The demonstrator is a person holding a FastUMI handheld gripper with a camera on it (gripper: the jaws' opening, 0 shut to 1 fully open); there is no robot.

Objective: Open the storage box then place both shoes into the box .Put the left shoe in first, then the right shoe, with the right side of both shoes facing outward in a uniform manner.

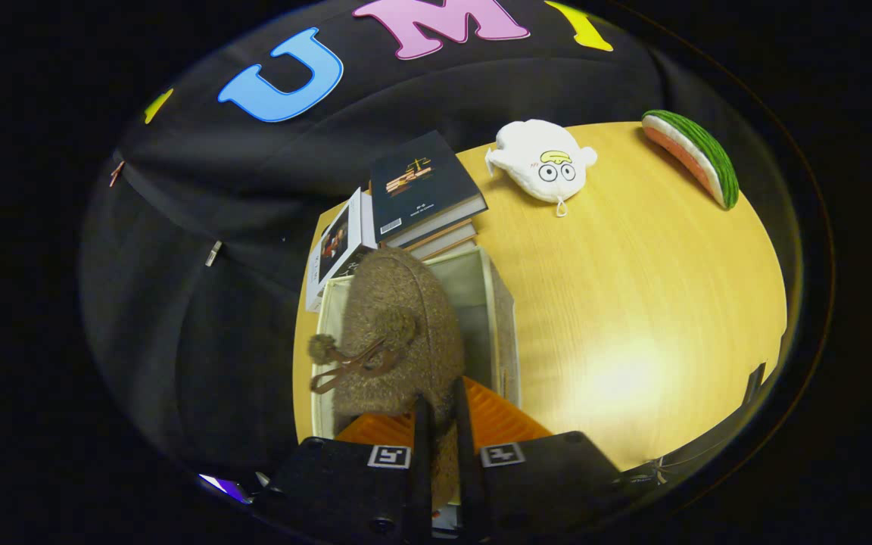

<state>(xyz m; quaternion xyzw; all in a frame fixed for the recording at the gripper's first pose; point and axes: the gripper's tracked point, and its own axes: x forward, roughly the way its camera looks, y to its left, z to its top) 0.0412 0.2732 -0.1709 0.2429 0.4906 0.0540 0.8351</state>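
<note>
Gripper: the two-finger gripper (441,424) has its dark fingers (421,446) drawn close, pinching the edge of a fuzzy brown shoe (398,325) between them.
Shoe: brown, woolly, with a pompom and a brown lace bow on its side; it hangs ahead of the fingers, over the open storage box.
Storage box: the pale fabric-walled storage box (498,318) sits open on the wooden table (633,288), its inside partly hidden by the shoe.
Books: a stack of books (425,193) lies just beyond the box.
Table's far side: a white plush toy (542,163) and a watermelon-slice toy (697,155), well apart from the box.
</note>
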